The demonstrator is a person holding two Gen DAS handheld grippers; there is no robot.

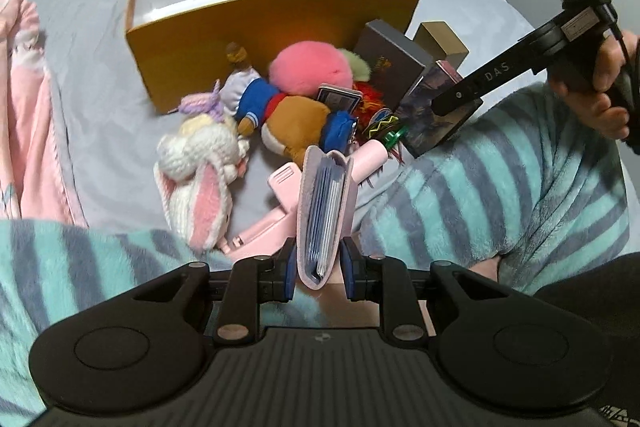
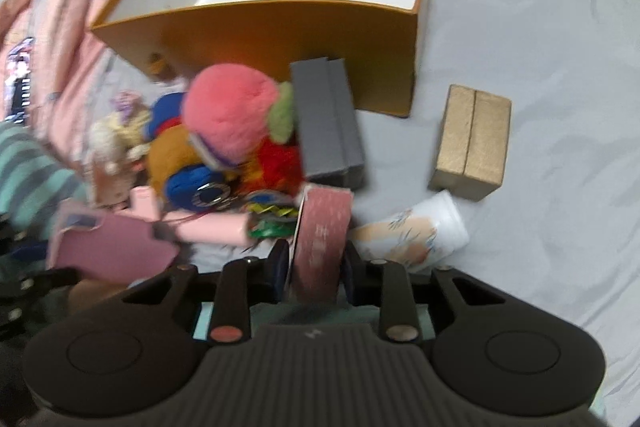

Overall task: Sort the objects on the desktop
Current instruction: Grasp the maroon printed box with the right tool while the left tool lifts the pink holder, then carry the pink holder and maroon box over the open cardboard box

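My left gripper point(image 1: 318, 259) is shut on a pink card holder point(image 1: 325, 211), held edge-up above the pile; it also shows in the right wrist view point(image 2: 108, 247). My right gripper point(image 2: 316, 263) is shut on a flat box with a reddish-pink edge point(image 2: 322, 239); in the left wrist view that box point(image 1: 436, 115) shows dark patterned sides. An open orange box point(image 1: 276, 27) with a white inside stands behind the pile, also in the right wrist view point(image 2: 280, 35). The pile holds a pink fluffy plush point(image 2: 232, 115), a brown and blue plush point(image 1: 296, 119) and a knitted bunny point(image 1: 200, 171).
A grey box point(image 2: 328, 123) leans by the orange box. A tan box point(image 2: 472, 143) and a white printed pouch point(image 2: 416, 235) lie to the right on the grey sheet. A pink device point(image 1: 276, 211) lies under the card holder. Pink bedding point(image 2: 60, 27) at left. Striped sleeves flank the pile.
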